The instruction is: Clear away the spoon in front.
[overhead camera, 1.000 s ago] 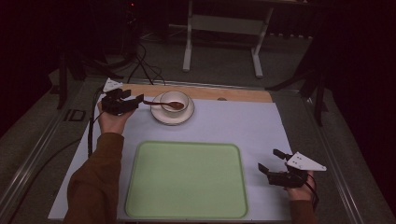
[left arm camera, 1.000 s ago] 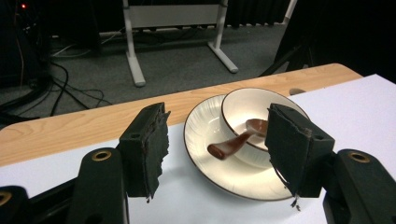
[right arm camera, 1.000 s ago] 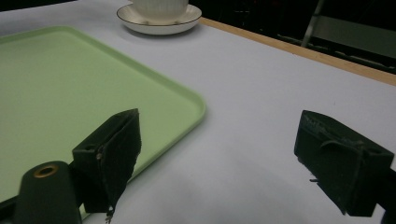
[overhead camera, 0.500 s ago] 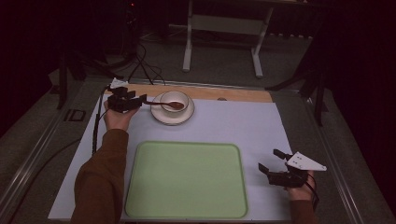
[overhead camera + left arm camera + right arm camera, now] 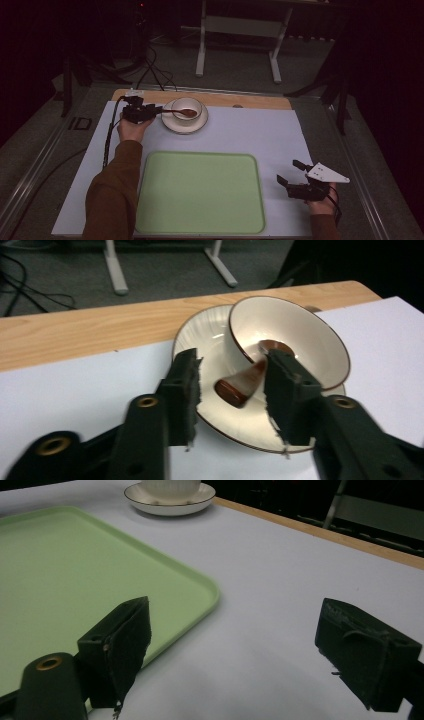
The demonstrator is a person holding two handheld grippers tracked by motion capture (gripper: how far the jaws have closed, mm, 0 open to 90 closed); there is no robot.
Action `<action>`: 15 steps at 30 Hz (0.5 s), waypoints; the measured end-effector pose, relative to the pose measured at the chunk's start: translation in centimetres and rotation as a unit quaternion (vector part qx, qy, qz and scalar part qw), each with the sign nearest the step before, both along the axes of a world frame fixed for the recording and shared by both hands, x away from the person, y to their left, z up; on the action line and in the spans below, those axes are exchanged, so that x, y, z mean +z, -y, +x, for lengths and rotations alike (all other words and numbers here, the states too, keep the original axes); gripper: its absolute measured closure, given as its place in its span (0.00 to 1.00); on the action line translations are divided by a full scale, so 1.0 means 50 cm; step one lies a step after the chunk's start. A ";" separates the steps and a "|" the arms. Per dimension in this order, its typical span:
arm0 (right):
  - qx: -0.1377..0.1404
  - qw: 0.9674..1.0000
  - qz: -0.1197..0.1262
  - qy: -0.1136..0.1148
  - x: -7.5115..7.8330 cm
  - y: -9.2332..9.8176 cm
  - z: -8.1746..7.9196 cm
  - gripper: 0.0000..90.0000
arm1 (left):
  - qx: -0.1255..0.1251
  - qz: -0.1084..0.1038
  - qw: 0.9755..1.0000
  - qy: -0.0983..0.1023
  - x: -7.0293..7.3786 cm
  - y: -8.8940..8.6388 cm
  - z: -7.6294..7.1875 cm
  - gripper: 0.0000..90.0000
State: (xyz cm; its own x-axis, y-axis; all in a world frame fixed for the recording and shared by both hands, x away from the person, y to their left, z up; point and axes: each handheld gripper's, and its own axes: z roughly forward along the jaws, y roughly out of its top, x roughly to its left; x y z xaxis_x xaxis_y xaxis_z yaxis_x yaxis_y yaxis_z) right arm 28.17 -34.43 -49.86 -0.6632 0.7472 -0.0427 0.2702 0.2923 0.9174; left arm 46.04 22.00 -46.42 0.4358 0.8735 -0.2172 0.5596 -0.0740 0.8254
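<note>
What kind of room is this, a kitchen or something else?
Probably a lab or studio for recording, not a kitchen. A person works with hand-held tongs trailing a cable. The white-covered table holds just a cup, saucer and green tray, with dark surroundings and cables on the floor.

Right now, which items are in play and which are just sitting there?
In play:
- left claw, open around the brown spoon handle
- cup holding the spoon
- saucer under the cup

Idle:
- green tray, empty
- right claw, open, beside the tray
</note>
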 end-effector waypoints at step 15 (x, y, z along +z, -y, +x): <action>-0.003 1.000 -0.001 0.000 0.000 0.002 0.000 0.16 | -0.050 0.052 0.997 0.018 0.013 0.022 -0.040 0.92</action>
